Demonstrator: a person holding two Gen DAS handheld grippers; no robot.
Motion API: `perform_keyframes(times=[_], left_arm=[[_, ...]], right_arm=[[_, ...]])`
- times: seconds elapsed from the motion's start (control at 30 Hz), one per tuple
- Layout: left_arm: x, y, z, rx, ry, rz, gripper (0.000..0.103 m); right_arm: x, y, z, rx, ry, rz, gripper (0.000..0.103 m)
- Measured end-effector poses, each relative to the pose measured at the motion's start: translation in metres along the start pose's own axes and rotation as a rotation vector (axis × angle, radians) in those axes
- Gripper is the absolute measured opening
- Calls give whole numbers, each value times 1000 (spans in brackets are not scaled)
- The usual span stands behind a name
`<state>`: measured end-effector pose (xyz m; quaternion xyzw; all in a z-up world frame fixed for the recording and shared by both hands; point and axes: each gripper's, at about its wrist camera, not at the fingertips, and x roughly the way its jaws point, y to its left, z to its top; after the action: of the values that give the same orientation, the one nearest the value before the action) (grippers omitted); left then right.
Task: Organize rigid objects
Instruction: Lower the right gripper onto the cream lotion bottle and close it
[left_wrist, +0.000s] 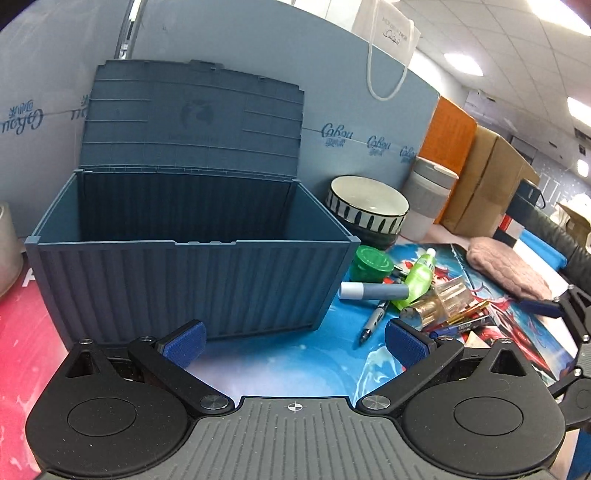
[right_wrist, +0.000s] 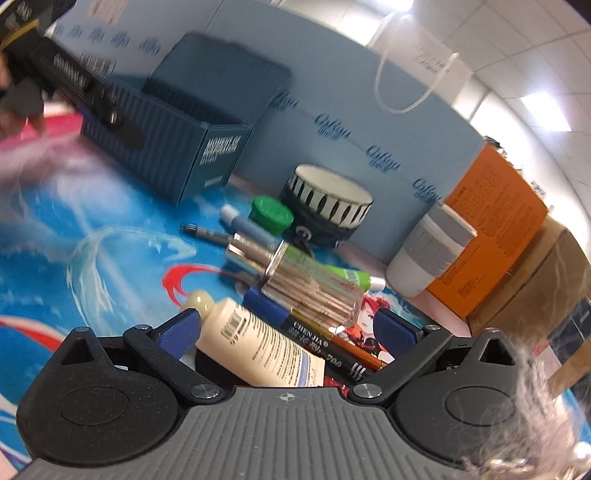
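Note:
A dark blue container-shaped box stands open with its lid up, and it also shows in the right wrist view. My left gripper is open and empty in front of it. To its right lies a pile: green jar, green bottle, grey-white marker, pen, clear perfume bottle. My right gripper is open around a cream tube, not closed on it. Beyond lie the perfume bottle, pencils and the green jar.
A striped bowl and a grey-white cup stand at the back by the blue wall panel. Orange and brown boxes stand at the right. A pink knitted item lies on the patterned mat.

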<state>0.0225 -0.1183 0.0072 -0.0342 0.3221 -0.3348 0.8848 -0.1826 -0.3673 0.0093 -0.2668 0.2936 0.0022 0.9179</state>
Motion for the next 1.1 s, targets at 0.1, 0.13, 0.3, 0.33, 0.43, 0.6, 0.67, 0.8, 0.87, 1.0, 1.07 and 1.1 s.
perform_keyframes(times=[0.1, 0.13, 0.3, 0.33, 0.43, 0.6, 0.67, 0.8, 0.87, 1.0, 1.07, 1.1], left_arm=[[2, 0, -1, 8, 8, -6, 103], [2, 0, -2, 11, 10, -6, 103], [2, -3, -1, 23, 14, -16, 103], [1, -3, -1, 24, 14, -17, 103], [1, -3, -1, 26, 14, -19, 103], [1, -2, -1, 17, 11, -25, 103], [2, -1, -1, 13, 13, -28, 103], [1, -2, -1, 19, 15, -31, 103], [1, -2, 0, 19, 12, -35, 103], [-1, -1, 1, 14, 12, -44, 103], [-2, -1, 1, 14, 10, -45, 103], [-2, -2, 2, 13, 8, -46, 103]], right_arm=[[7, -3, 2, -11, 21, 49, 93], [9, -4, 4, -18, 31, 69, 90], [19, -5, 6, -52, 96, 167, 74], [21, -7, 6, -39, 104, 192, 64], [29, -13, 6, 32, 105, 234, 54], [43, -40, -1, 313, 52, 282, 55], [46, -41, -1, 324, 58, 283, 56], [50, -34, 5, 273, 116, 281, 57], [48, -32, 8, 266, 137, 273, 57], [50, -28, 10, 338, 162, 234, 59], [51, -29, 11, 429, 168, 229, 59], [51, -29, 12, 483, 180, 218, 59]])
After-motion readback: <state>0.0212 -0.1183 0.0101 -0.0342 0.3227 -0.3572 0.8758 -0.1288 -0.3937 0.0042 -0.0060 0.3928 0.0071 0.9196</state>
